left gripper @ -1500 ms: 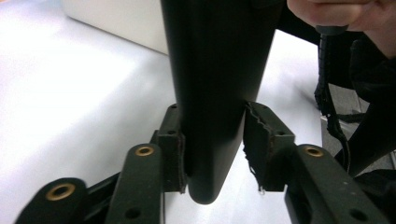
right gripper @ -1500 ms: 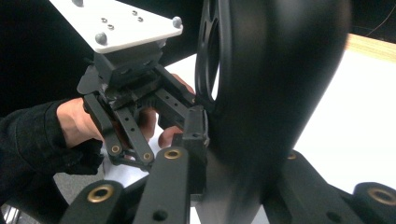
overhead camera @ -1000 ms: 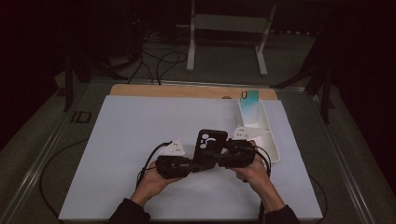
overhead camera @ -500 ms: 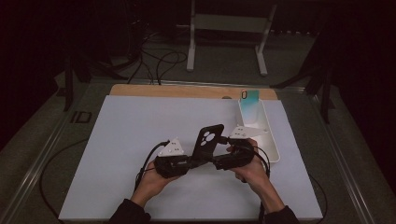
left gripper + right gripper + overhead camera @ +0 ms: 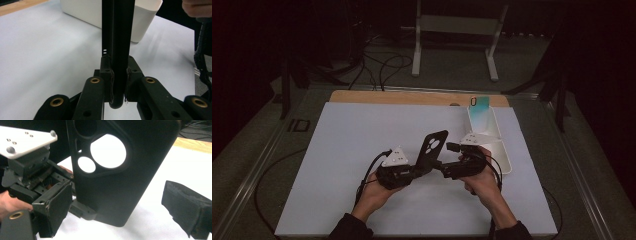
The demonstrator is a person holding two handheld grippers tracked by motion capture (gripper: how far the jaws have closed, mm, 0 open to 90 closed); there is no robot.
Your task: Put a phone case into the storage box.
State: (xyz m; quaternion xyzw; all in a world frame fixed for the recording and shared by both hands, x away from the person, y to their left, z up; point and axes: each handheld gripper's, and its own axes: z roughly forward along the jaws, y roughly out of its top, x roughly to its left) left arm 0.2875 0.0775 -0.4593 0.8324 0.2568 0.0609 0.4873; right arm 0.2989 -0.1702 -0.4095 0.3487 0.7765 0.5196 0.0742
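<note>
We have the white table mat (image 5: 362, 150) spread wide, and at three o'clock on it sits the white bin (image 5: 502, 150), a teal card (image 5: 480, 104) standing at its twelve o'clock end. Centre stage, raised off the mat, is the black phone case (image 5: 432, 148), tilted up, camera cut-outs facing us. Our left gripper (image 5: 414, 170) has it clamped edge-on, pads tight against both faces of the lower end. At the case's three o'clock, our right gripper (image 5: 443, 167) sits spread wide, jaws apart either side of the case, gripping nothing.
</note>
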